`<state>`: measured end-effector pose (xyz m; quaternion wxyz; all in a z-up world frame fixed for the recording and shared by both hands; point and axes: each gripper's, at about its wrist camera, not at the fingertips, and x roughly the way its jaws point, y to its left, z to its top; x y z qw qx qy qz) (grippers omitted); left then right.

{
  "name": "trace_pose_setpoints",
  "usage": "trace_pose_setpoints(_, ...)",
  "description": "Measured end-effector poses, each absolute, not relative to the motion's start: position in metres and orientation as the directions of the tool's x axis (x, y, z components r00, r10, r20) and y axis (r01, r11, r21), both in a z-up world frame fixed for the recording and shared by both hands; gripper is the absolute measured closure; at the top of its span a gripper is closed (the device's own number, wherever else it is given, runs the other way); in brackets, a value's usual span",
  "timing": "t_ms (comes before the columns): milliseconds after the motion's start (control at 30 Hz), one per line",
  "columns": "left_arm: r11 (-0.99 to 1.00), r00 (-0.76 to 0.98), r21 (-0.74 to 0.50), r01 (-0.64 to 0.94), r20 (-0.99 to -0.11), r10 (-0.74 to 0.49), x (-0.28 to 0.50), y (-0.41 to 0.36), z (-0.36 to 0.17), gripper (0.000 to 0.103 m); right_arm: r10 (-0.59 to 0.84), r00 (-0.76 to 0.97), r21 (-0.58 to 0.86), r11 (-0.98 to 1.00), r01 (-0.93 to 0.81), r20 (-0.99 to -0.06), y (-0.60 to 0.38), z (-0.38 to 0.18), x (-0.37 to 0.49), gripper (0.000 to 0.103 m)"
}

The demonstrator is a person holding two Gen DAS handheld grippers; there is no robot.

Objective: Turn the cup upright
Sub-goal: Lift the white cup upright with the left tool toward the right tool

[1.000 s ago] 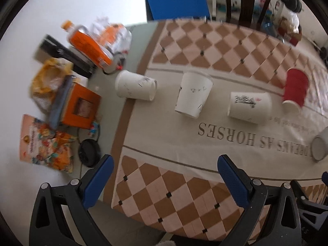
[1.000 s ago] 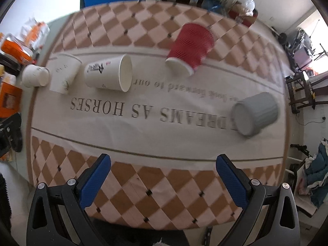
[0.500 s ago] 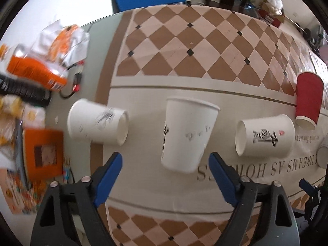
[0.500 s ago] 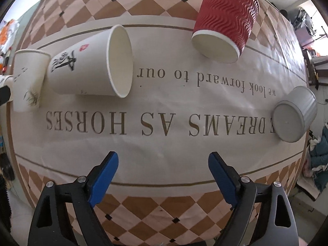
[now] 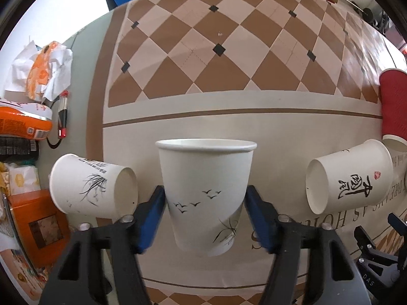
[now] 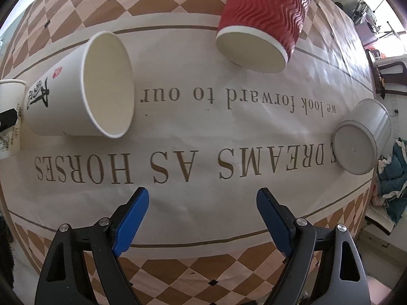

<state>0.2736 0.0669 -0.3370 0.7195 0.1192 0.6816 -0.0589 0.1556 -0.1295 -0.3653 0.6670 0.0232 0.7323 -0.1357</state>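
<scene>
Blue pads of the left tongs flank the bird cup, which stands upright on the table; whether they press its sides cannot be told. Only the left view shows the grass cup lying beside it. The right tongs gape with nothing between them. Both views catch the script cup and red cup on their sides; the grey cup shows only at right.

Both grippers have black triangular-cutout arms, silver screws and blue-padded fingers
</scene>
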Motion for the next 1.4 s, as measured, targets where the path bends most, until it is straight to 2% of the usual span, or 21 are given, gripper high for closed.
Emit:
trace_pose_setpoints(400,0.965,0.132,0.112,0.239,-0.988,0.082,0.252,0.068,-0.313,0.046,-0.163,-0.08,-0.177,0.958,0.227,-0.983,-0.16,-0.359,0.138,0.015)
trace_pose_setpoints(533,0.97,0.148,0.119,0.212,-0.985,0.088,0.236,0.062,-0.294,0.046,-0.164,-0.053,-0.172,0.954,0.248,-0.985,-0.169,-0.342,0.116,0.015)
trace_pose_setpoints(833,0.985,0.186,0.123,0.124,-0.978,0.099,0.178,0.045,-0.246,0.046,-0.082,0.031,-0.071,0.962,0.263,-0.996,-0.211,-0.31,0.083,0.015)
trace_pose_setpoints(1100,0.999,0.114,-0.002,0.054,-0.993,-0.008,0.121,0.012,-0.243,0.046,-0.052,0.026,-0.045,0.975,0.22,-0.998,-0.235,-0.301,0.048,0.015)
trace_pose_setpoints(1400,0.985,-0.046,-0.171,0.031,-0.984,-0.17,0.082,-0.048,-0.291,0.046,-0.071,-0.014,-0.072,0.972,0.226,-0.997,-0.274,-0.322,0.018,0.015)
